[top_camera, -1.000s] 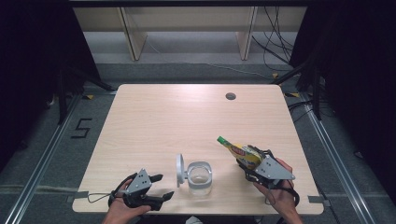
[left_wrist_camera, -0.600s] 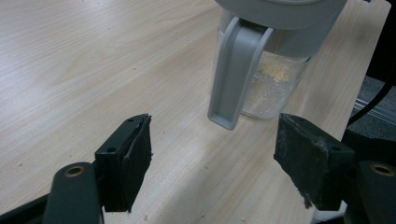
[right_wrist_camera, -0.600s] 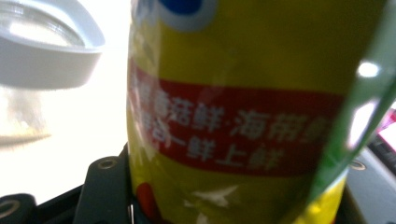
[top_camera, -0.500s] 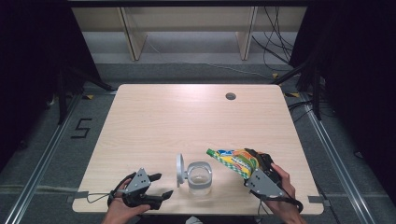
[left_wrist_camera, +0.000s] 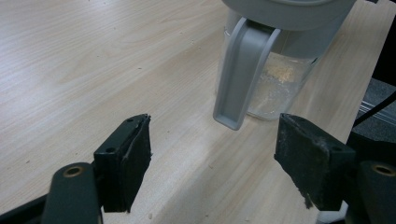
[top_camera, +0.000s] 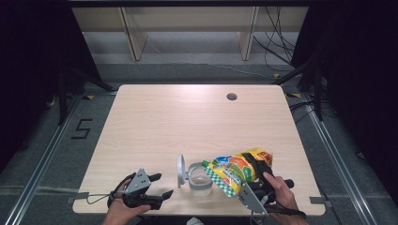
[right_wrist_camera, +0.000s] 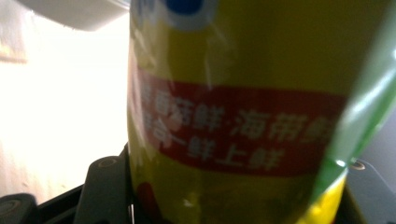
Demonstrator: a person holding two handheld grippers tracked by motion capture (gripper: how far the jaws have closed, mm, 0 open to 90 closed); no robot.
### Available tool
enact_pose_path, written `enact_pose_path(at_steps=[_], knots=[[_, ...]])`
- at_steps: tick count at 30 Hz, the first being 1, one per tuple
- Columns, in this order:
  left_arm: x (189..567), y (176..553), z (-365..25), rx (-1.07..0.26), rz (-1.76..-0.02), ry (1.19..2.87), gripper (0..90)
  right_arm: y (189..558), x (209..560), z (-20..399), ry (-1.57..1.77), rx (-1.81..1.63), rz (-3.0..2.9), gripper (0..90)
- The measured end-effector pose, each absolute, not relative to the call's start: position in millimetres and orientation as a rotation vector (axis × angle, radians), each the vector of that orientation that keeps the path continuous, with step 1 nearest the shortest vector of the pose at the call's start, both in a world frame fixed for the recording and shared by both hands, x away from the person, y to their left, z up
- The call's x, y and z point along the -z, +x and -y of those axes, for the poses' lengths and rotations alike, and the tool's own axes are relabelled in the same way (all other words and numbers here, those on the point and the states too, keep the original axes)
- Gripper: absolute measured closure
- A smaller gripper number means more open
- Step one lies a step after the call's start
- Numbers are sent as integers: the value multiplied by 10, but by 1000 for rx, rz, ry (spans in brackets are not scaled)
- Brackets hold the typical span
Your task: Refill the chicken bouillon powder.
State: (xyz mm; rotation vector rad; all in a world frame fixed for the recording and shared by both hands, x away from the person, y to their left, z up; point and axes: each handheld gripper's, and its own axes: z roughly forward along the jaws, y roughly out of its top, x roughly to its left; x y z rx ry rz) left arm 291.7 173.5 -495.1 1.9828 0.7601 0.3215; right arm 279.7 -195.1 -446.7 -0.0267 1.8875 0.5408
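Swinging in from the right since the earlier frames, the right gripper (top_camera: 251,176) has carried the snack bag (top_camera: 234,171) over until the bag's green-checked end hangs just above the rim of the clear jar (top_camera: 199,183), where earlier it pointed up and away over the table. Its jaws are clamped across the bag's yellow body (right_wrist_camera: 233,116), partly closed on that wide package. The bag's long axis lies nearly level, running from the gripper leftward, its mouth end tipped slightly down at the jar. This looks like the pouring step: next the bag's far end probably needs lifting so the contents slide into the opening. Some crumbs already lie in the jar (left_wrist_camera: 275,86). The left gripper (top_camera: 157,192) rests left of the jar, jaws wide and empty, the jar's grey handle (left_wrist_camera: 238,79) just ahead between them, untouched.
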Motion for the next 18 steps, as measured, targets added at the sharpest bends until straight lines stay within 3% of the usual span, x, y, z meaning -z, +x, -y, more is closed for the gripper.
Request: enact_pose_path(at_steps=[18], knots=[[4957,2928,-1736,-335,-767,1981,263,2666,4480,1751,-302,-276,-1779,435]])
